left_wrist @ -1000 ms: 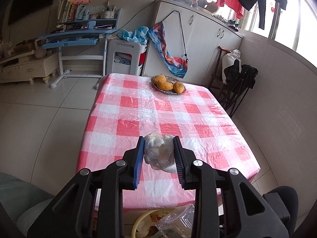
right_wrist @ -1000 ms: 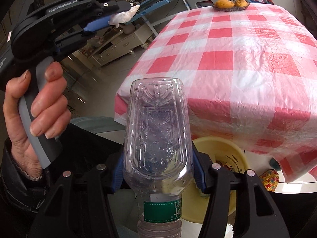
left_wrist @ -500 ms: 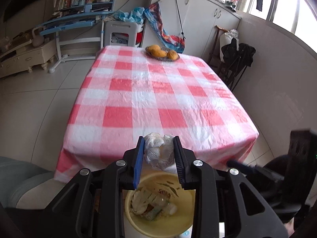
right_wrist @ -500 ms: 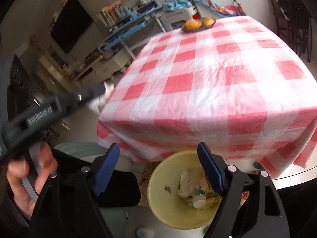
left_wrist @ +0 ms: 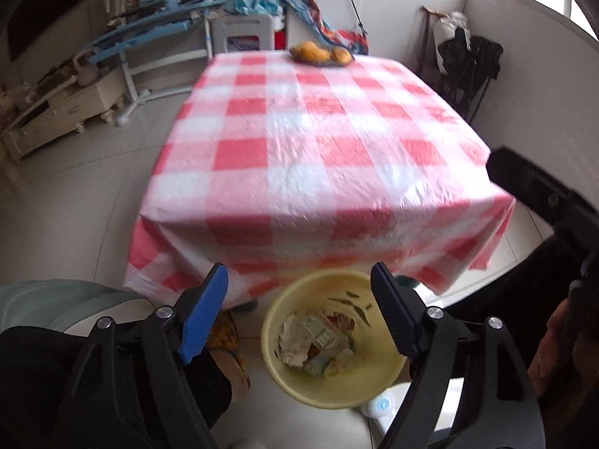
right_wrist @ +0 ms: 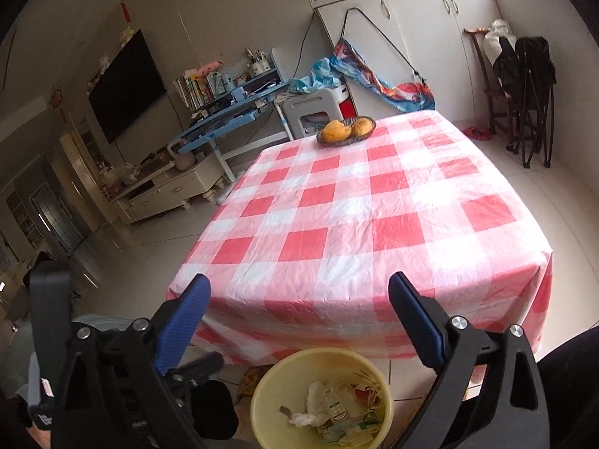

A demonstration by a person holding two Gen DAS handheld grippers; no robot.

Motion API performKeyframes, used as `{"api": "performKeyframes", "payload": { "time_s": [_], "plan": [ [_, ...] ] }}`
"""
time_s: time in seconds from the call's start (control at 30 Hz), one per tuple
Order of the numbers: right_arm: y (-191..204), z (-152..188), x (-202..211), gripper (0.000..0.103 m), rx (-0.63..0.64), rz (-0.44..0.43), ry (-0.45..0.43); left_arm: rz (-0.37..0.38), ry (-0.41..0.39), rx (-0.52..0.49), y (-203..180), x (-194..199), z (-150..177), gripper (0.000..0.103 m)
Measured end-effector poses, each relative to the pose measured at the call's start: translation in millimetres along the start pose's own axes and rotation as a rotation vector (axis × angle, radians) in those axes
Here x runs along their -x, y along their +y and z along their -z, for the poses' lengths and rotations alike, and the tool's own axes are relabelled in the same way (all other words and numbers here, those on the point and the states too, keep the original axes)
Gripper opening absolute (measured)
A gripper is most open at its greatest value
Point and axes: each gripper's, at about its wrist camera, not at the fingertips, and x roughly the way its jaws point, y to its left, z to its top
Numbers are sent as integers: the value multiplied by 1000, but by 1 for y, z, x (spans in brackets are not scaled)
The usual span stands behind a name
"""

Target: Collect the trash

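Across the middle of both views stretched a table [left_wrist: 310, 142] under a red-and-white checked cloth, its top bare but for a dish of orange fruit [right_wrist: 346, 131] at the far edge. A blue desk [right_wrist: 232, 112] and a low white cabinet [right_wrist: 168, 187] stood on the far left, white cupboards [right_wrist: 430, 37] along the far wall, and a chair hung with dark clothes [right_wrist: 524, 86] at the far right.

On the floor just in front of the table's near edge sat a yellow bin [left_wrist: 333, 340], and the trash [left_wrist: 318, 344] lay inside it: crumpled white paper, small cartons and a labelled bottle, heaped on the bottom.

Above the bin, the left gripper [left_wrist: 299, 310] pointed steeply down, its blue pads apart on either side of the bin's mouth. Its jaws were opening, and nothing was between them. The right gripper [right_wrist: 299, 318] was tilted less steeply, facing the table top with the bin at the lower edge of its view. Its jaws too were opening, already very wide, with nothing between them.

At the near right of the left view, part of a hand [left_wrist: 554, 340] showed blurred beside dark tool housing. A dark sleeve [left_wrist: 93, 374] filled the near left corner.
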Motion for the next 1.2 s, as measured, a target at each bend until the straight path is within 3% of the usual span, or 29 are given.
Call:
{"api": "performKeyframes", "payload": {
  "time_s": [0.2,0.4,0.6,1.2],
  "plan": [
    [15,-13,25,95,96,88,-115,-35,-258,66,25,68,-31,94],
    [21,-36,53,96,149,132,-214,-86,-401,78,38,118,-51,95],
    [14,-48,76,96,181,209,-307,-110,-365,66,36,105,-46,95],
    [17,-37,64,96,212,208,-298,-128,-403,37,24,102,-36,95]
  ]
}}
